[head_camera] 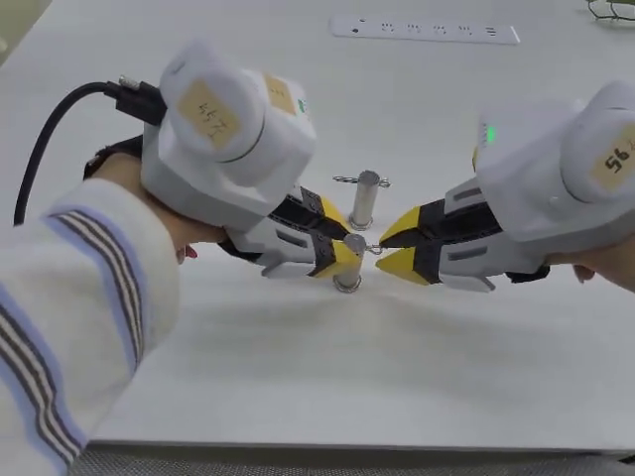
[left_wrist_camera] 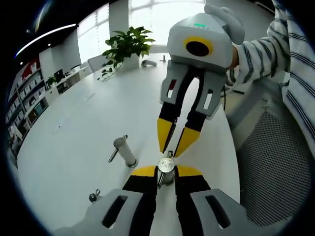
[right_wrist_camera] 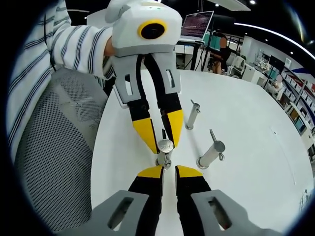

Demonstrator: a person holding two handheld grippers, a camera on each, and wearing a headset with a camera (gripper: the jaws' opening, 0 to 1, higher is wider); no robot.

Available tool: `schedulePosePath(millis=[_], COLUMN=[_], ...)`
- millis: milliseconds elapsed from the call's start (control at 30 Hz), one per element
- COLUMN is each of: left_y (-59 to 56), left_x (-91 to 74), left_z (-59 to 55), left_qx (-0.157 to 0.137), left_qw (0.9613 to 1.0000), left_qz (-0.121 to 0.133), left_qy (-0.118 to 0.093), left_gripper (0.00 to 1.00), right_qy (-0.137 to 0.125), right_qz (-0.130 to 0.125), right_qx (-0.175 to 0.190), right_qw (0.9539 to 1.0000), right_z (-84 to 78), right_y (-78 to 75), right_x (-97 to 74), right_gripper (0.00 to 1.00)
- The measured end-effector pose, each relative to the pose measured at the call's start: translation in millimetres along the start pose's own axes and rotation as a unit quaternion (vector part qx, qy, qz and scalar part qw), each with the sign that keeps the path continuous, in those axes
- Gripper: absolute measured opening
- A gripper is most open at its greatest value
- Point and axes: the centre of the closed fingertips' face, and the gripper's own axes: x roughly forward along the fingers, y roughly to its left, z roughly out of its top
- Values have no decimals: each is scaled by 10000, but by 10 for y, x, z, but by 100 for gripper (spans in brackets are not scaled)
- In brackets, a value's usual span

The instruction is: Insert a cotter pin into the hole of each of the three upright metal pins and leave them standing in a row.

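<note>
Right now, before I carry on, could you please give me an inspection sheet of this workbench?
Surface: white table, no spills seen.
Job's things: held pin upright between the left jaws; cotter pin at its top; second pin upright with a fitted cotter pin; third pin upright, too small to tell if it is fitted.
Clutter: power strip at the far edge; dark wire object, cut off by the frame.
Grippers: left gripper shut on the held pin; right gripper shut on the cotter pin.
Cables: black cable into the left gripper.
Surroundings: potted plant, shelves, mesh chair.
</note>
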Motion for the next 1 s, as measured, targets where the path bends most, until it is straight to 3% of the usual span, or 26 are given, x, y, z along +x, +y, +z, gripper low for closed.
schedulePosePath(millis=[400, 467, 567, 733, 867, 900, 967, 1000], left_y=[22, 23, 25, 65, 12, 7, -11, -19], left_x=[5, 6, -12, -103, -163, -177, -206, -228], left_z=[-5, -11, -19, -34, -129, -131, -84, -57], left_qx=[21, 25, 171, -89, -506, -509, -717, -924], left_qw=[10000, 9999, 9997, 9991, 9980, 9977, 9944, 9908], left_qz=[80, 105, 177, 324, 217, 228, 259, 277], left_qy=[23, 18, -8, -249, -301, -379, -731, -944], left_gripper=[10, 10, 11, 29, 40, 44, 56, 61], right_qy=[-80, -119, -139, -582, -798, -827, -927, -1019], right_qz=[-33, -126, -195, -101, -36, -22, 8, 27], right_qx=[-29, 82, 101, 609, 913, 949, 1093, 1175], right_qw=[10000, 9998, 9997, 9964, 9926, 9920, 9897, 9878], right_z=[48, 41, 11, 27, 46, 47, 69, 93], right_y=[-32, -58, -68, -3, 39, 48, 70, 82], right_x=[-3, -6, 4, 88, 161, 176, 210, 229], right_gripper=[0, 4, 18, 19, 21, 21, 22, 22])
